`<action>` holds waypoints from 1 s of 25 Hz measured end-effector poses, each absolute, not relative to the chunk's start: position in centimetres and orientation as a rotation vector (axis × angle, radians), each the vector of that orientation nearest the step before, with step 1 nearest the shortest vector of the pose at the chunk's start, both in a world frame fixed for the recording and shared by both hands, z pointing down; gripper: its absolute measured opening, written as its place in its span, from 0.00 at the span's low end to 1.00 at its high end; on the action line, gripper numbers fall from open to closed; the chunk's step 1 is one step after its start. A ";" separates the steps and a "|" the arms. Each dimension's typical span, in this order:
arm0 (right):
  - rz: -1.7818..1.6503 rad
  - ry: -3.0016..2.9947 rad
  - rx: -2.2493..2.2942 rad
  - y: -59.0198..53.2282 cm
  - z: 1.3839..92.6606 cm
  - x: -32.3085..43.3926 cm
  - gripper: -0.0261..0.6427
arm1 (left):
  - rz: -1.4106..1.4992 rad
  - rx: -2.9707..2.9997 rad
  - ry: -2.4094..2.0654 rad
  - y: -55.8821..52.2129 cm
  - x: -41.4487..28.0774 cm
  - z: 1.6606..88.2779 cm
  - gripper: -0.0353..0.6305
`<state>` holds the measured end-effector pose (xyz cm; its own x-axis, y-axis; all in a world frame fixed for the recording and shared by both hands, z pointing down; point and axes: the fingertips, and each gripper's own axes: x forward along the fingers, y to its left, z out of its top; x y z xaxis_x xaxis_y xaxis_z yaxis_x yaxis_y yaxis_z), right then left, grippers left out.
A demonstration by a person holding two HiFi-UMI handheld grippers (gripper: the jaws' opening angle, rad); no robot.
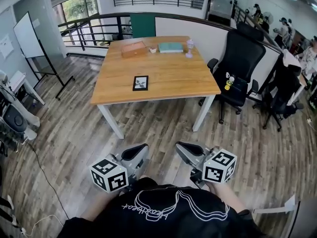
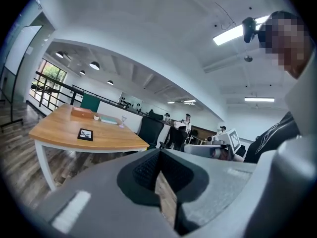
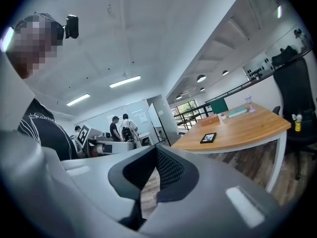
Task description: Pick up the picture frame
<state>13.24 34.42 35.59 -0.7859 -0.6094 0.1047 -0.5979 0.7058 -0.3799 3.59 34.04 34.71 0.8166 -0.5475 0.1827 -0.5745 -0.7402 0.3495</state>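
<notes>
Closest to you, your left gripper (image 1: 142, 148) and your right gripper (image 1: 180, 147) sit side by side low in front of your chest, marker cubes turned outward and tips aimed ahead. Each gripper's own view shows its jaws drawn in to a thin slit with only floorboards visible through it, so both claws are narrow and carry nothing. Beyond the tips lies a stretch of bare wooden floor (image 1: 163, 125), and you are well apart from the table (image 1: 173, 78). On it, towards the near edge and a little left of the middle, the picture frame (image 1: 140, 83) lies flat, dark-bordered, with clear tabletop all round it and nothing touching it. Farther back, along the far edge, stand a wooden box (image 1: 133, 48), a small cup (image 1: 153, 49), a teal book (image 1: 171, 47) and a glass (image 1: 189, 48), all well away from the frame; a black office chair (image 1: 237, 58) stands at the table's right side. By my reading the task has not begun: the frame is untouched, and all of it is left to you, namely closing the gap to the table, spreading one claw, working a jaw onto the frame's edge since it lies flat, then closing and lifting
</notes>
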 end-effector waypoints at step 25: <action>-0.919 2.892 -1.218 4.7 42.4 7.8 0.36 | 0.206 2.397 -0.936 2.7 -7.0 42.2 0.43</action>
<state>7.82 4.68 42.36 -0.7155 -0.6204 0.3213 -0.6921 0.5664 -0.4475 -7.03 2.68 42.16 0.7454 -0.5796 0.3294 -0.6643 -0.6046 0.4394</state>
